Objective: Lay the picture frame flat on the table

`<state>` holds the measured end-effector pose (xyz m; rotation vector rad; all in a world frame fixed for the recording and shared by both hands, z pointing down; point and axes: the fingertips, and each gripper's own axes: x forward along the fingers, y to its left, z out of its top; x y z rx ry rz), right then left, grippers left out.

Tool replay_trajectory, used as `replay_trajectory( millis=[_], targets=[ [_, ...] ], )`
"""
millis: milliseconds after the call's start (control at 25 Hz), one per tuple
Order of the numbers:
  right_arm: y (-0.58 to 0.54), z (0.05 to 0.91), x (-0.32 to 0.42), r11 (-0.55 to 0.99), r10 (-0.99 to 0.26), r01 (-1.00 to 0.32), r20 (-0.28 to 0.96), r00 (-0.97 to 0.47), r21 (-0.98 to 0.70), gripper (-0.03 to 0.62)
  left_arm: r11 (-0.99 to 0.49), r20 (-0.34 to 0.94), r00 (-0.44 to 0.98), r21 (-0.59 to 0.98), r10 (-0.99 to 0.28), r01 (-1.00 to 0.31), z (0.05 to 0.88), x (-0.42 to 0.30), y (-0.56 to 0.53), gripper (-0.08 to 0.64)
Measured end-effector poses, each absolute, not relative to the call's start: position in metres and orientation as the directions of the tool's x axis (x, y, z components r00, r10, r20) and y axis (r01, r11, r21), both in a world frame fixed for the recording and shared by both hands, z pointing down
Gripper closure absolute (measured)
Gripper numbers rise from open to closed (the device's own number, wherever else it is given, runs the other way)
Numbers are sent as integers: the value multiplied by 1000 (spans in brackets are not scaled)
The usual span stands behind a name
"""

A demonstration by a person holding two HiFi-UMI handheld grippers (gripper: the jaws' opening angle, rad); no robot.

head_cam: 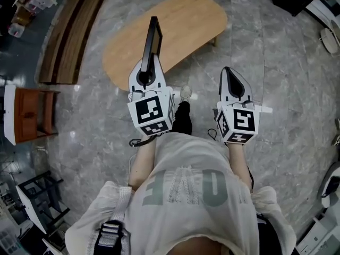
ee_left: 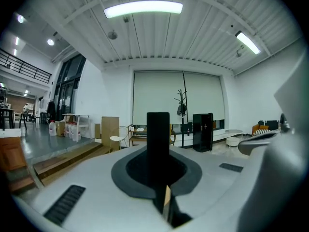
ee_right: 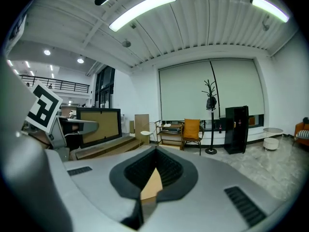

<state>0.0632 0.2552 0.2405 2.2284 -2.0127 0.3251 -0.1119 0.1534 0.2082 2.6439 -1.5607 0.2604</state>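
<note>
One oval wooden table [head_cam: 186, 23] stands on the grey stone floor [head_cam: 276, 62] ahead of the person [head_cam: 186, 195]. Over its near end a black picture frame [head_cam: 154, 36] with a tan face is held upright in the air, pinched at its lower edge by the left tongs [head_cam: 150, 62]. The right tongs [head_cam: 229, 73] are closed together on nothing, alongside.

I get bright, even light from long ceiling tubes [ee_left: 143, 8] in both gripper views, and they glare white. The pale blind [ee_right: 207, 91] glows softly. Fisheye bends every edge, leaving black corners. The left gripper [ee_left: 159, 175] looks near and soft. The head view is dimmer, with a faint sheen on the marble floor [head_cam: 276, 62].
</note>
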Motion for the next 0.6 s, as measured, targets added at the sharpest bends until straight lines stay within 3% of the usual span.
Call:
replay_trajectory(
  millis=[600],
  targets=[
    [14,216,102,-20,-974,-999,227,10,-42,586,-461,123,455,-23,-882,-887,179,-58,-63,540]
  ],
)
